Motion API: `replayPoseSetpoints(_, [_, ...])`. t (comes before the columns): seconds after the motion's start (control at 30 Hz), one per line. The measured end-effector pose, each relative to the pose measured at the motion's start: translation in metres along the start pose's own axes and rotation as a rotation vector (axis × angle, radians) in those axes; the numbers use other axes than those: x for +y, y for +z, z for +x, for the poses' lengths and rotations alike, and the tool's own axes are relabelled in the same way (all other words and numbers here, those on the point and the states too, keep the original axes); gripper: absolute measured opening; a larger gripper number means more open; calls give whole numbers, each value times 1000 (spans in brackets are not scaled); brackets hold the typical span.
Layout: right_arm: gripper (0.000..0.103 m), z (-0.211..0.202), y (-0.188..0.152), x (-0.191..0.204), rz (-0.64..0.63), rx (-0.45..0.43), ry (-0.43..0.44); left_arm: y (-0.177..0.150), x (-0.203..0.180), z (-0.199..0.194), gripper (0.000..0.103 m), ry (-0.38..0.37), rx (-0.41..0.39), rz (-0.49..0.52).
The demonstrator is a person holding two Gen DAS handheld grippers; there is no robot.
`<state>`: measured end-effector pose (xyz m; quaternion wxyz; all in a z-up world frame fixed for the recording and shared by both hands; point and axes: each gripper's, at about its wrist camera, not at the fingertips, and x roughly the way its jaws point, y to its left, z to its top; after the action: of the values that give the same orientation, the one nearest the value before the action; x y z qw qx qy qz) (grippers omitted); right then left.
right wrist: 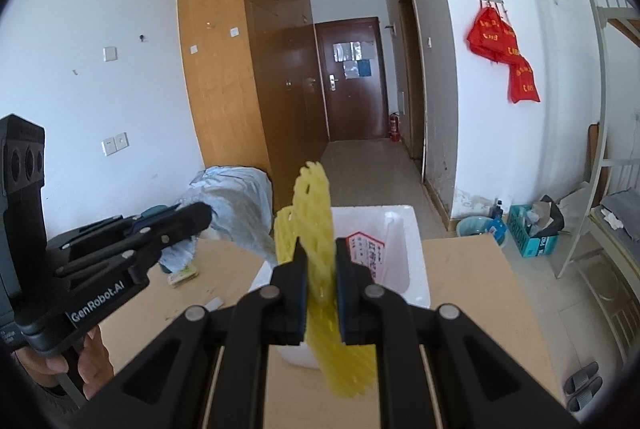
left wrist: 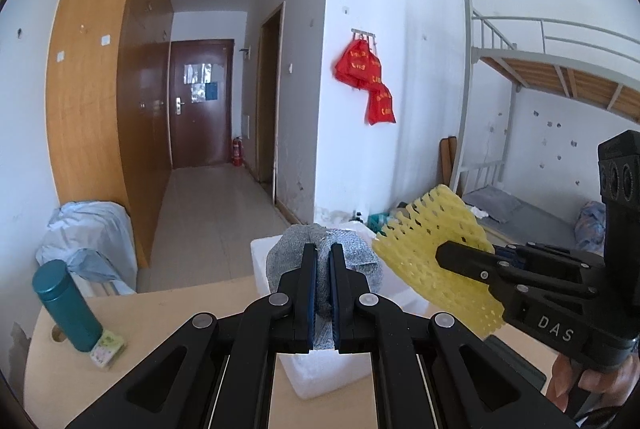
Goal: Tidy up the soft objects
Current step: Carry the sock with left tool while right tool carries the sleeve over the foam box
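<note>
Grey mesh wad (left wrist: 320, 261), seemingly, clamped in left jaws; yellow foam net (right wrist: 316, 229) in right.

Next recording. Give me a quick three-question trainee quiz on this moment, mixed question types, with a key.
1. True or false: the left gripper is shut on the yellow foam net.
2. Which gripper holds the grey mesh wad? A) left B) right C) neither
3. Fill in: the teal bottle stands on the ___ beside a small packet.

Key:
1. False. The right gripper holds the net; its jaws are closed on it.
2. A.
3. Table, the same one bearing the white foam box.
</note>
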<state>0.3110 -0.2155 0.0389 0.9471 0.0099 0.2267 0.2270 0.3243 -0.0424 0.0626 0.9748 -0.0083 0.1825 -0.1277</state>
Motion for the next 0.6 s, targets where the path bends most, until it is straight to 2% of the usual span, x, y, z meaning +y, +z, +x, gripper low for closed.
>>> replayPoseSetpoints(0.33, [15,37,6,-10,22,27,-18,7,6,56,6,-44,32,7])
replayPoseSetpoints(0.6, [15,53,6,-19,46,36,-23,1,8,91,6,-92,70,-3])
